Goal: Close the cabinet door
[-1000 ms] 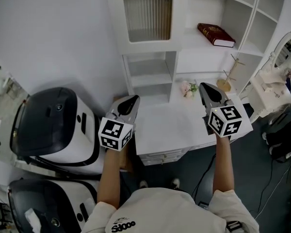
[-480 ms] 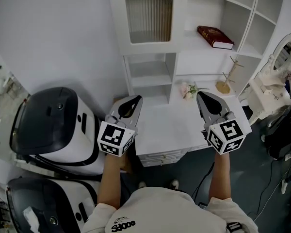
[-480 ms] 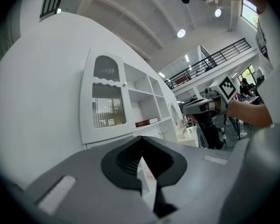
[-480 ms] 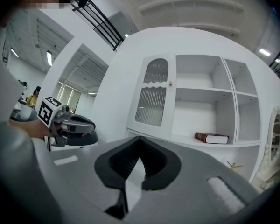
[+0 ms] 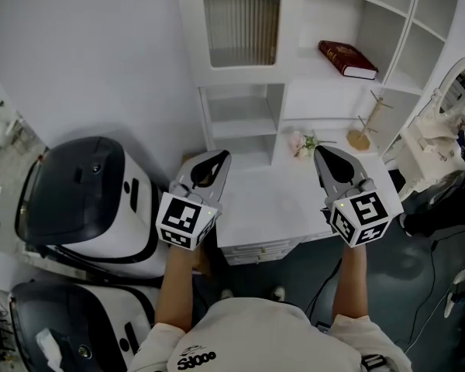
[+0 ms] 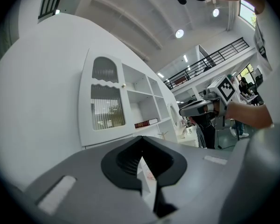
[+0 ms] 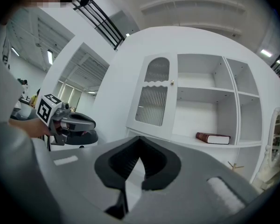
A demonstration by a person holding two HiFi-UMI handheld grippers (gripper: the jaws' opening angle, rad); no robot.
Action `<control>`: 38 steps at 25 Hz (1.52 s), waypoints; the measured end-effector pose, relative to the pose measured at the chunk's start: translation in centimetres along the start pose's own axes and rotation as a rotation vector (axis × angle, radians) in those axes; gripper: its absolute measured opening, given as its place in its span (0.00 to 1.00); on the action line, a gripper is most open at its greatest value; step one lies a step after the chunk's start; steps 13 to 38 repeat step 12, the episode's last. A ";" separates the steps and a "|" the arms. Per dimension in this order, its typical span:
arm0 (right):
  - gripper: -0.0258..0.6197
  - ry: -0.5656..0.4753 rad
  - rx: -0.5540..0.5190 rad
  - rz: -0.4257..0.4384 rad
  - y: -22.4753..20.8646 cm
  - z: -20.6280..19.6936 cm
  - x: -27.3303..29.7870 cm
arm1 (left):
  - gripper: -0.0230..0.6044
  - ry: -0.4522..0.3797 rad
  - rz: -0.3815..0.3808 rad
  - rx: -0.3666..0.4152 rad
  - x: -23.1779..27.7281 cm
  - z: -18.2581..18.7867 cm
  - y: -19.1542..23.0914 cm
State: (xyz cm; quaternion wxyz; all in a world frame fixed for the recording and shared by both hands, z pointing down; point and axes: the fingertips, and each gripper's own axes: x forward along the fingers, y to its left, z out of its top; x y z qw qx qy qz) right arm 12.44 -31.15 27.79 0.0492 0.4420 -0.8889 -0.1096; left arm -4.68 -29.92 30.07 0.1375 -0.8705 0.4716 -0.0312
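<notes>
The white cabinet's ribbed-glass door (image 5: 240, 23) lies flush with its frame at the top of the head view, with a small knob (image 7: 172, 82) on its right edge. Both grippers hang level over the white desk (image 5: 271, 200), well below and short of the door. My left gripper (image 5: 223, 155) is shut and holds nothing; its tips meet in its own view (image 6: 141, 137). My right gripper (image 5: 318, 149) is also shut and holds nothing (image 7: 140, 138). Each gripper view shows the door (image 6: 107, 104) ahead and the other gripper off to the side.
Open shelves right of the door hold a red book (image 5: 347, 59). A flower bunch (image 5: 301, 142) and a wooden stand (image 5: 362, 134) sit at the desk's back. Two white-and-black machines (image 5: 85, 200) stand at the left. A round mirror (image 5: 453, 84) is at the right.
The right gripper has drawn back a little toward me and the left has shifted slightly; both have kept still over the last half second. The door looks the same.
</notes>
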 end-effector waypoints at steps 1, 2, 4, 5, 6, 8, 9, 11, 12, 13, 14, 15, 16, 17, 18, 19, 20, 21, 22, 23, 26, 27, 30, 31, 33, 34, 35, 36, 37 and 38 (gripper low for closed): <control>0.04 0.003 -0.001 0.000 0.0 -0.1 0.1 | 0.07 0.000 0.000 -0.001 0.0 0.0 0.0; 0.04 0.006 -0.003 0.000 0.0 -0.2 0.2 | 0.07 0.001 -0.001 -0.001 0.1 -0.1 0.1; 0.04 0.010 -0.002 0.003 0.0 -0.4 0.4 | 0.07 0.002 -0.001 -0.002 0.2 -0.2 0.1; 0.04 0.011 -0.001 0.004 0.0 -0.5 0.4 | 0.07 0.003 -0.002 -0.002 0.3 -0.2 0.2; 0.04 0.012 0.000 0.005 0.0 -0.5 0.5 | 0.07 0.003 -0.003 -0.002 0.4 -0.2 0.2; 0.04 0.014 0.003 0.006 -0.1 -0.7 0.6 | 0.07 0.003 -0.004 -0.003 0.5 -0.3 0.2; 0.04 0.015 0.005 0.006 -0.1 -0.8 0.7 | 0.07 0.003 -0.004 -0.004 0.6 -0.3 0.3; 0.04 0.016 0.007 0.007 -0.2 -0.9 0.9 | 0.07 0.004 -0.004 -0.005 0.8 -0.5 0.4; 0.04 0.016 0.008 0.008 -0.3 -1.0 1.0 | 0.07 0.005 -0.004 -0.006 0.9 -0.6 0.5; 0.04 0.016 0.008 0.008 -0.3 -1.0 1.0 | 0.07 0.005 -0.004 -0.006 0.9 -0.6 0.5; 0.04 0.016 0.008 0.008 -0.3 -1.0 1.0 | 0.07 0.005 -0.004 -0.006 0.9 -0.6 0.5; 0.04 0.016 0.008 0.008 -0.3 -1.0 1.0 | 0.07 0.005 -0.004 -0.006 0.9 -0.6 0.5; 0.04 0.016 0.008 0.008 -0.3 -1.0 1.0 | 0.07 0.005 -0.004 -0.006 0.9 -0.6 0.5; 0.04 0.016 0.008 0.008 -0.3 -1.0 1.0 | 0.07 0.005 -0.004 -0.006 0.9 -0.6 0.5; 0.04 0.016 0.008 0.008 -0.3 -1.0 1.0 | 0.07 0.005 -0.004 -0.006 0.9 -0.6 0.5; 0.04 0.016 0.008 0.008 -0.3 -1.0 1.0 | 0.07 0.005 -0.004 -0.006 0.9 -0.6 0.5; 0.04 0.016 0.008 0.008 -0.3 -1.0 1.0 | 0.07 0.005 -0.004 -0.006 0.9 -0.6 0.5; 0.04 0.016 0.008 0.008 -0.3 -1.0 1.0 | 0.07 0.005 -0.004 -0.006 0.9 -0.6 0.5; 0.04 0.016 0.008 0.008 -0.3 -1.0 1.0 | 0.07 0.005 -0.004 -0.006 0.9 -0.6 0.5; 0.04 0.016 0.008 0.008 -0.3 -1.0 1.0 | 0.07 0.005 -0.004 -0.006 0.9 -0.6 0.5; 0.04 0.016 0.008 0.008 -0.3 -1.0 1.0 | 0.07 0.005 -0.004 -0.006 0.9 -0.6 0.5; 0.04 0.016 0.008 0.008 -0.3 -1.0 1.0 | 0.07 0.005 -0.004 -0.006 0.9 -0.6 0.5; 0.04 0.016 0.008 0.008 -0.3 -1.0 1.0 | 0.07 0.005 -0.004 -0.006 0.9 -0.6 0.5; 0.04 0.016 0.008 0.008 -0.3 -1.0 1.0 | 0.07 0.005 -0.004 -0.006 0.9 -0.6 0.5; 0.04 0.016 0.008 0.008 -0.3 -1.0 1.0 | 0.07 0.005 -0.004 -0.006 0.9 -0.6 0.5; 0.04 0.016 0.008 0.008 -0.3 -1.0 1.0 | 0.07 0.005 -0.004 -0.006 0.9 -0.6 0.5; 0.04 0.016 0.008 0.008 -0.3 -1.0 1.0 | 0.07 0.005 -0.004 -0.006 0.9 -0.6 0.5; 0.04 0.016 0.008 0.008 -0.3 -1.0 1.0 | 0.07 0.005 -0.004 -0.006 0.9 -0.6 0.5; 0.04 0.016 0.008 0.008 -0.3 -1.0 1.0 | 0.07 0.005 -0.004 -0.006 0.9 -0.6 0.5; 0.04 0.016 0.008 0.008 -0.3 -1.0 1.0 | 0.07 0.005 -0.004 -0.006 0.9 -0.6 0.5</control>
